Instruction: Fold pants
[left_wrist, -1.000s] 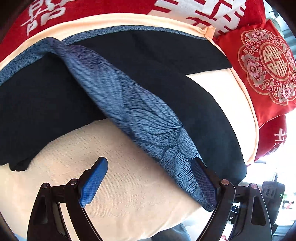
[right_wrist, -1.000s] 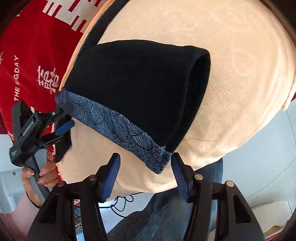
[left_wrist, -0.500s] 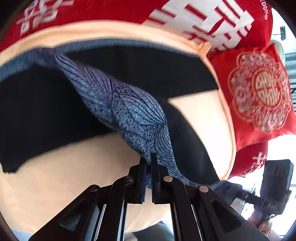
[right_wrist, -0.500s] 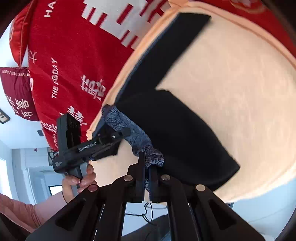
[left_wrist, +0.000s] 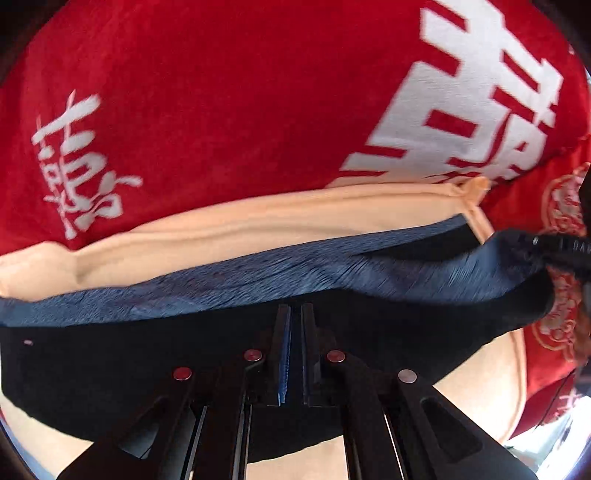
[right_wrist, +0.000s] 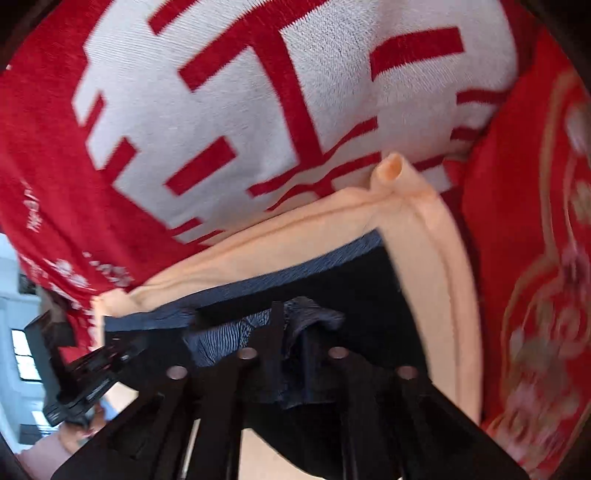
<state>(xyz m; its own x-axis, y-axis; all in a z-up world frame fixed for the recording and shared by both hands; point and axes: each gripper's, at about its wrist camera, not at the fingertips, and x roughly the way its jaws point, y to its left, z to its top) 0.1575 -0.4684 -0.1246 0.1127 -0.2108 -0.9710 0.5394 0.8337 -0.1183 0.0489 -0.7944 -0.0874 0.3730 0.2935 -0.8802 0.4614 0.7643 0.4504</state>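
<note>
Black pants with a blue leaf-patterned band lie folded along the far edge of a peach cushion. My left gripper points down over the black cloth, shut, its tips at the band's edge with cloth pinched. In the right wrist view, my right gripper sits at the cushion's far right corner; its jaws are opening and a bunched piece of the band still lies loosely between them. The right gripper's body shows at the left wrist view's right edge, and the left gripper at the other view's left.
A red blanket with large white characters rises directly behind the cushion. A red pillow with gold embroidery flanks the right side. Bare peach cushion borders the pants. A hand holds the left gripper.
Both grippers carried the patterned band from the cushion's near side to its far edge, folding the pants over. The right jaws, shut half a second ago, have parted.
</note>
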